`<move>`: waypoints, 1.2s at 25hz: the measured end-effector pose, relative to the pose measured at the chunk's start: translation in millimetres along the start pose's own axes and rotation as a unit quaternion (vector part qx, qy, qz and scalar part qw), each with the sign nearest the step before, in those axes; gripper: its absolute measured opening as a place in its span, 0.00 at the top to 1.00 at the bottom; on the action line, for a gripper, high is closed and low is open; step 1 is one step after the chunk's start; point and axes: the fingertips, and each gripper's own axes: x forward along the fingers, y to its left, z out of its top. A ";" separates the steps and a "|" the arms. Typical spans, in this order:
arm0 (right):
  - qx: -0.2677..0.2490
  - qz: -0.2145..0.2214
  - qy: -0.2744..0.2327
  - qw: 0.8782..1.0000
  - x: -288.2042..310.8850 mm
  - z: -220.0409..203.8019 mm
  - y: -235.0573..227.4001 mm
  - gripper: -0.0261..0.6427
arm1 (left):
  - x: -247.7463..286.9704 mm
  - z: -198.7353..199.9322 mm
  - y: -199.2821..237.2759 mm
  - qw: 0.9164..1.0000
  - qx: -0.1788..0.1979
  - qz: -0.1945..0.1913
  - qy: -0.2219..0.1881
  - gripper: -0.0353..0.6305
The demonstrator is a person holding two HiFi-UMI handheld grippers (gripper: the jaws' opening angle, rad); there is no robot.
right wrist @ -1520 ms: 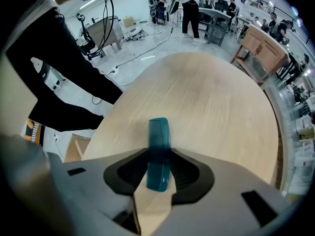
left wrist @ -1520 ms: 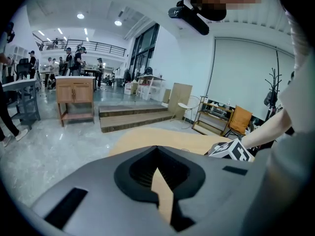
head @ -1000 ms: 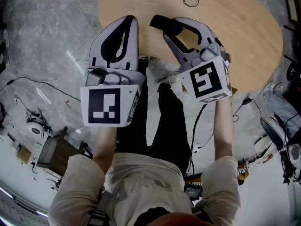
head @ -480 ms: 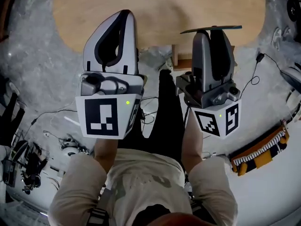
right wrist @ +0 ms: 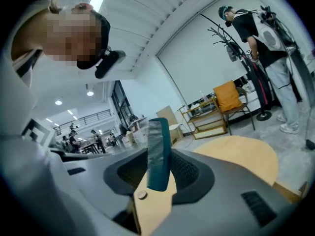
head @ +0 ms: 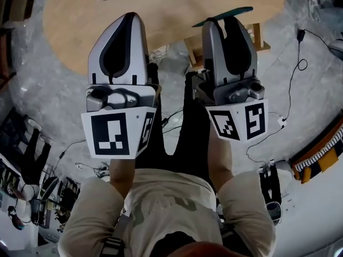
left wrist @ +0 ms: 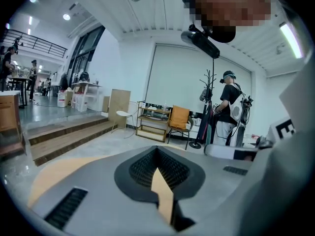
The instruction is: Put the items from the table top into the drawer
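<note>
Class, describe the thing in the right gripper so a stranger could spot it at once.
Find the pale wooden table at the top of the head view. The right gripper points toward its edge, shut on a comb. It is the only teal, toothed thing there.

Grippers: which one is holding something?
The right gripper, shut on a teal comb; the left gripper is shut with nothing in it.

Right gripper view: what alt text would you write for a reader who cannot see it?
A teal comb stands upright, clamped between the grey fingers of the right gripper. Beyond it lies a rounded wooden table, with an orange-backed chair and a standing person farther off in a bright hall.
</note>
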 end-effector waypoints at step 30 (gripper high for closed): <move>0.224 -0.292 0.331 0.869 -83.1 -332.2 -209.5 0.69 | 20.1 -53.9 -27.4 0.997 0.034 -0.025 0.065 0.94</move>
